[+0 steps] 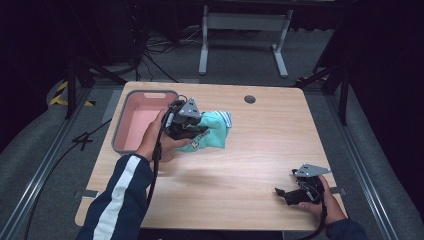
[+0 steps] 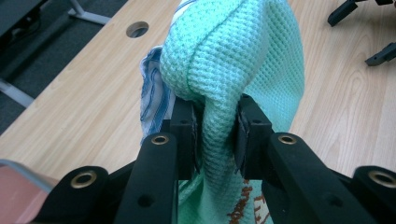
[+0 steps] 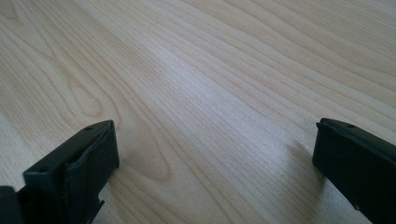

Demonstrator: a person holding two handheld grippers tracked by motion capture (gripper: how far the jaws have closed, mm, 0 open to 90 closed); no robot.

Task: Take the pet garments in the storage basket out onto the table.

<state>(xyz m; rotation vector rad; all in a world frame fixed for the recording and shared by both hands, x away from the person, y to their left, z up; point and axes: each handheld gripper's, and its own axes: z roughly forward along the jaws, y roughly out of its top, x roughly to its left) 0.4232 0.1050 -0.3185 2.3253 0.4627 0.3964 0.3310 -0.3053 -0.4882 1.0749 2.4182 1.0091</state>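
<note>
**Cloth pinched, bin just alongside**

Now my left gripper (image 2: 215,133) is clamped on a fold of the mint-green waffle cloth (image 2: 233,60), both pads biting the bunched fabric. A blue-striped edge (image 2: 152,100) hangs loose on one side of the cloth. Seen from above, the cloth (image 1: 212,131) rests on the wooden table (image 1: 260,150), just beside the pink bin (image 1: 137,122), with my left gripper (image 1: 186,125) between the two. Well away from the bin, near the table's front edge, my right gripper (image 1: 295,192) rests with its jaws wide apart and nothing between them. My worry: I hold only one fold, so on a lift the rest could trail, snag on the bin's rim, or slip free.
</note>
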